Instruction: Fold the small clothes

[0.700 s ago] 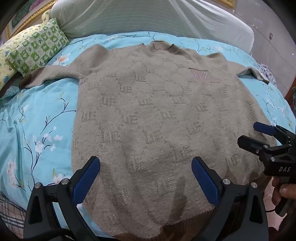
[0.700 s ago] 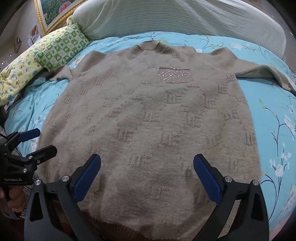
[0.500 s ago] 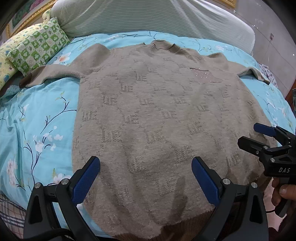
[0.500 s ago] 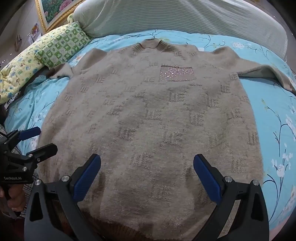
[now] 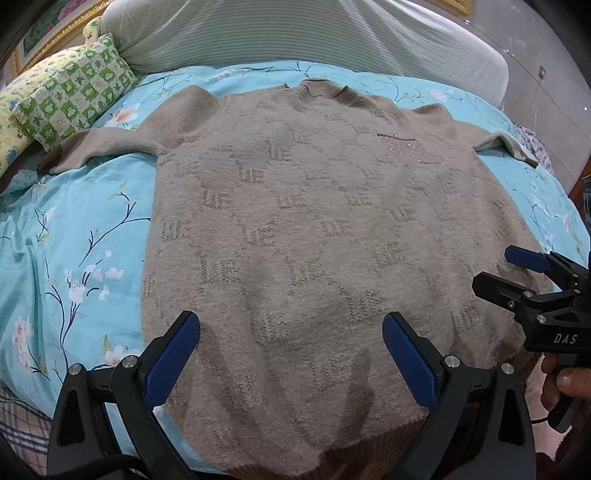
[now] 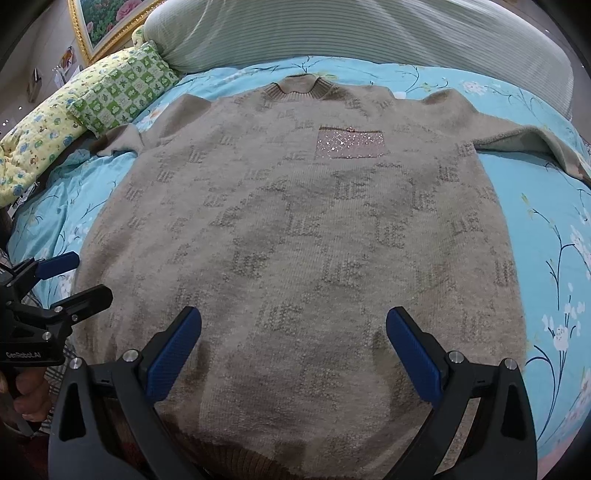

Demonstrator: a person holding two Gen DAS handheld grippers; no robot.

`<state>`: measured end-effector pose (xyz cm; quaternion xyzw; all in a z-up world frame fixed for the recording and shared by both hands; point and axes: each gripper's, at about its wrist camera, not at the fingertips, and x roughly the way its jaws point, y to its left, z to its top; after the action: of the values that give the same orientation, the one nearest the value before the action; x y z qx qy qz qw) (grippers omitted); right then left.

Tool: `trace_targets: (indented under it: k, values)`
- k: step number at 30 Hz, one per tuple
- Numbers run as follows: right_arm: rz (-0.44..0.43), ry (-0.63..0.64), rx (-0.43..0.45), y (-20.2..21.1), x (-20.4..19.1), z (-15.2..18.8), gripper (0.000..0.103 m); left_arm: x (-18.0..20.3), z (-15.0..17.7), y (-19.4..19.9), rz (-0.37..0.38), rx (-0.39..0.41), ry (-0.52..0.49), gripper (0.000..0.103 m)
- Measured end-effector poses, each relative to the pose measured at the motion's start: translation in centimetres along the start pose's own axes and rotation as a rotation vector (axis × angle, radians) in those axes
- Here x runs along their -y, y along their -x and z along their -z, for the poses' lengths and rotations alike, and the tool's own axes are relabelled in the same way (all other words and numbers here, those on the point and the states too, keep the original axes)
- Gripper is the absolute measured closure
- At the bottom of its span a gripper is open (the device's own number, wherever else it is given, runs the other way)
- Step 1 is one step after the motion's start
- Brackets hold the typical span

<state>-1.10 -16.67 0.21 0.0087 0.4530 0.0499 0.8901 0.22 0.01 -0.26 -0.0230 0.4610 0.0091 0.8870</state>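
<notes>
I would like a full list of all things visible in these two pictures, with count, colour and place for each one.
sweater: one, brown-grey knit, spread flat face up on the bed, sleeves out to the sides.
sparkly patch: one, pinkish, on the sweater's chest.
bed sheet: one, light blue with flowers, under the sweater.
checked pillow: one, green and white, far left corner.
yellow pillow: one, yellow print, beside the checked pillow.
striped bolster: one, pale green, along the head of the bed.
framed picture: one, gold frame, top left.
left gripper: one, black with blue pads, open over the hem.
right gripper: one, same colours, open over the hem.
</notes>
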Motion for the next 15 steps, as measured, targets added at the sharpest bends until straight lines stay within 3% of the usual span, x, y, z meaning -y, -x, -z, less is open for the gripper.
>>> trace_targets:
  k: [15]
  values:
    - [0.011,0.007,-0.002,-0.12,0.17,-0.04,0.003,0.17,0.00,0.11,0.017,-0.004,0.004,0.003]
